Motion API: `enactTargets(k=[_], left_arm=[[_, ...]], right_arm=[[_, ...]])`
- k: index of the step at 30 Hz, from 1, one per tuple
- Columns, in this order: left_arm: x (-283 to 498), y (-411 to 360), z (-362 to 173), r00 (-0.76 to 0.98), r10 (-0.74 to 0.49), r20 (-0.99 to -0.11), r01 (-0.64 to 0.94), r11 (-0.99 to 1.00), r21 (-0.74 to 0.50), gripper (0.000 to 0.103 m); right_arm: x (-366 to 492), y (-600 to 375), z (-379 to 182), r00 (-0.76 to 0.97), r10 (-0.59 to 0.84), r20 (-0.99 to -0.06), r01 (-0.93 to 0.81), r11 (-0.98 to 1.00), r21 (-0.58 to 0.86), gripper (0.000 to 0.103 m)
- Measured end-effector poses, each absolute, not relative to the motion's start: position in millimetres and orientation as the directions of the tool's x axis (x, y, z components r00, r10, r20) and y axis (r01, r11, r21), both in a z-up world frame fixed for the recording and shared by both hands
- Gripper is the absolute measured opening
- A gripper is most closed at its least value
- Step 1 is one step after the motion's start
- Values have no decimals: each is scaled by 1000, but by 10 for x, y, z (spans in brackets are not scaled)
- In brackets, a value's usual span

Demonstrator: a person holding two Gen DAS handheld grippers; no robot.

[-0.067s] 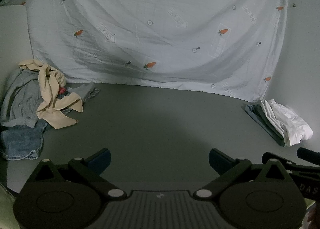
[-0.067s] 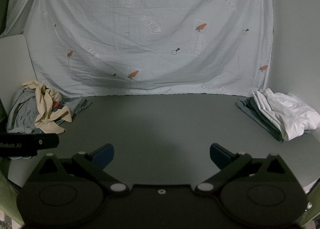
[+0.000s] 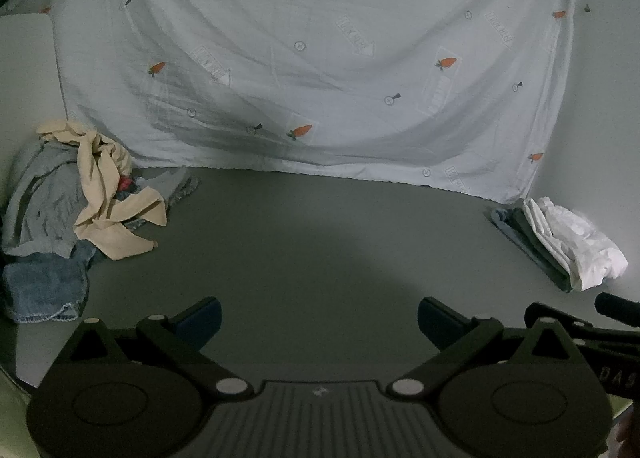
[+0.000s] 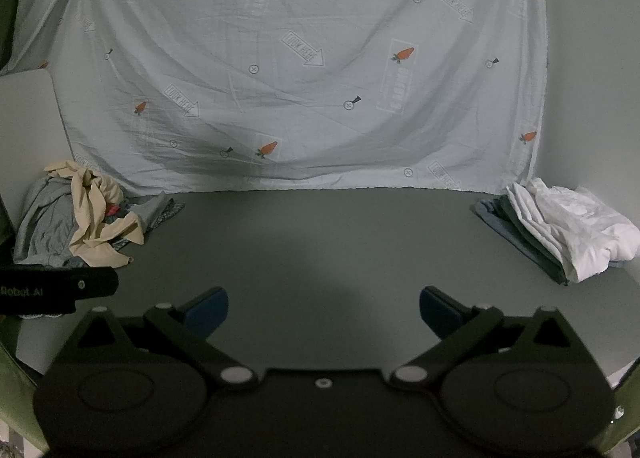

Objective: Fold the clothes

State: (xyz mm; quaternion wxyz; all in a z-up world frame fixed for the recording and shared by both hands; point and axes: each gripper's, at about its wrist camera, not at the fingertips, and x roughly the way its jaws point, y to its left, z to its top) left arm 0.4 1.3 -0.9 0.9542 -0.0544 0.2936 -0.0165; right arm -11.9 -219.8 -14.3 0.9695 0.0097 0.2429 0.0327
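A pale sheet (image 4: 304, 69) printed with carrots fills the upper part of my frames, hanging behind the grey surface (image 4: 320, 242). At the left edge of the surface I see a heap of unfolded clothes (image 3: 76, 213), a cream garment (image 3: 108, 193) draped over grey and denim pieces. At the right edge sits a folded stack (image 4: 560, 230), white shirt on top. My left gripper (image 3: 319, 316) and right gripper (image 4: 323, 308) both sit low in frame with jaws spread wide, holding nothing, above bare surface. I see no containers.
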Motion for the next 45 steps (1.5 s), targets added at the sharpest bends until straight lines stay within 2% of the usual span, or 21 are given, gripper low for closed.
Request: enactTargets(k=[45], left_arm=[[141,121,20,828,-50,-559,-10,995,-104,103]], right_arm=[[3,-2185,-145,885,41,-464,-32,999,27,103]])
